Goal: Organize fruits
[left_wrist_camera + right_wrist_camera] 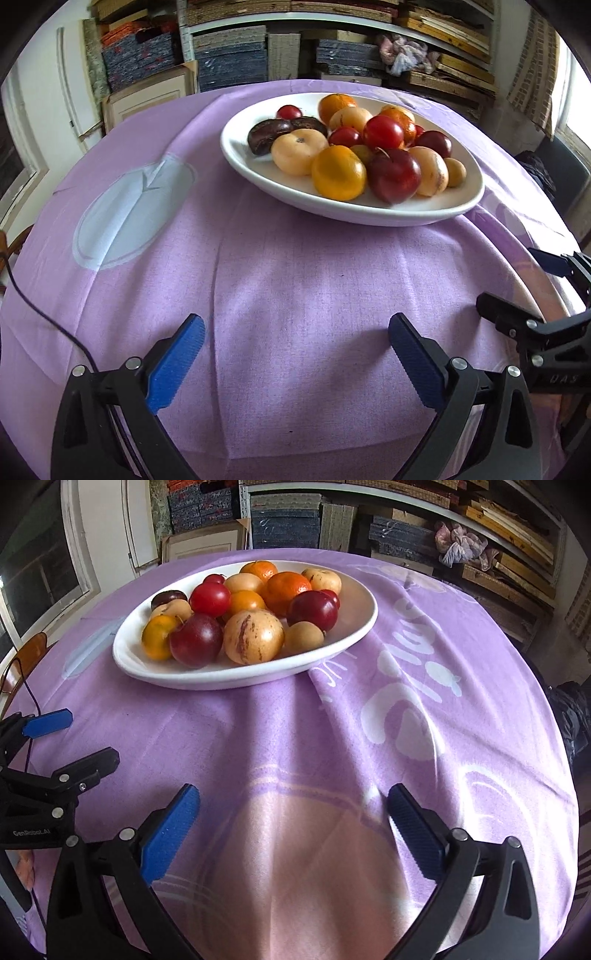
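A white oval bowl (258, 173) sits on a table with a purple cloth (295, 295) and holds several fruits: red plums (393, 175), oranges (338, 173), pale yellow fruits (299, 153) and dark brown fruits (267, 134). The bowl also shows in the right wrist view (362, 602), with a striped pale fruit (253, 637) and a red plum (195, 640) in front. My left gripper (295, 328) is open and empty over the cloth, short of the bowl. My right gripper (293, 797) is open and empty, also short of the bowl.
Shelves stacked with boards and fabric (229, 55) stand behind the table. A thin dark cable (44, 314) runs over the cloth's left side. A window (44, 565) is at the left. White printed shapes (406, 686) mark the cloth at the right.
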`<state>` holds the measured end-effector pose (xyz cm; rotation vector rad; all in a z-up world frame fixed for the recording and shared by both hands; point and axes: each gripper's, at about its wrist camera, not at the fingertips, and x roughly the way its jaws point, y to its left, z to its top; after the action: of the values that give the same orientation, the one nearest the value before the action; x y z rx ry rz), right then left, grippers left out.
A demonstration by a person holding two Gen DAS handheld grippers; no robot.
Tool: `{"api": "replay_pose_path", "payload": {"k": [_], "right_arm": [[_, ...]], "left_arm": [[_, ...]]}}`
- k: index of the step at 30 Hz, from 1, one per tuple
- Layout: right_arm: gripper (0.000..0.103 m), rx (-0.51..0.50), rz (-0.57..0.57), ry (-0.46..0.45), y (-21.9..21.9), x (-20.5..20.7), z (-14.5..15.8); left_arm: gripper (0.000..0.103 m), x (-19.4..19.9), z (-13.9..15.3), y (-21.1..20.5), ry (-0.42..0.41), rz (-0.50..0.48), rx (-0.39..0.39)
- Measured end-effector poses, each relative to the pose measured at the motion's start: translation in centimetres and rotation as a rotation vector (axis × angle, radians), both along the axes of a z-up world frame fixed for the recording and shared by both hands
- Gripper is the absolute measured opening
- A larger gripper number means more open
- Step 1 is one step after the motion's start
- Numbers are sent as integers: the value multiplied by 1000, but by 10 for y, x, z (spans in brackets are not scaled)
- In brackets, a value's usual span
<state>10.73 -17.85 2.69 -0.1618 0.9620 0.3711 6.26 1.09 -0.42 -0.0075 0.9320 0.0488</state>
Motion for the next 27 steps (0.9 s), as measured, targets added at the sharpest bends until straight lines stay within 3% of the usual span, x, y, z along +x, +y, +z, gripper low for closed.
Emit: {"api": "replay_pose_path", "payload": {"k": [27], "right_arm": [[99,-2,-3,-1,-2,2,-1]], "left_arm": [[100,-1,1,1,0,20,0]]}}
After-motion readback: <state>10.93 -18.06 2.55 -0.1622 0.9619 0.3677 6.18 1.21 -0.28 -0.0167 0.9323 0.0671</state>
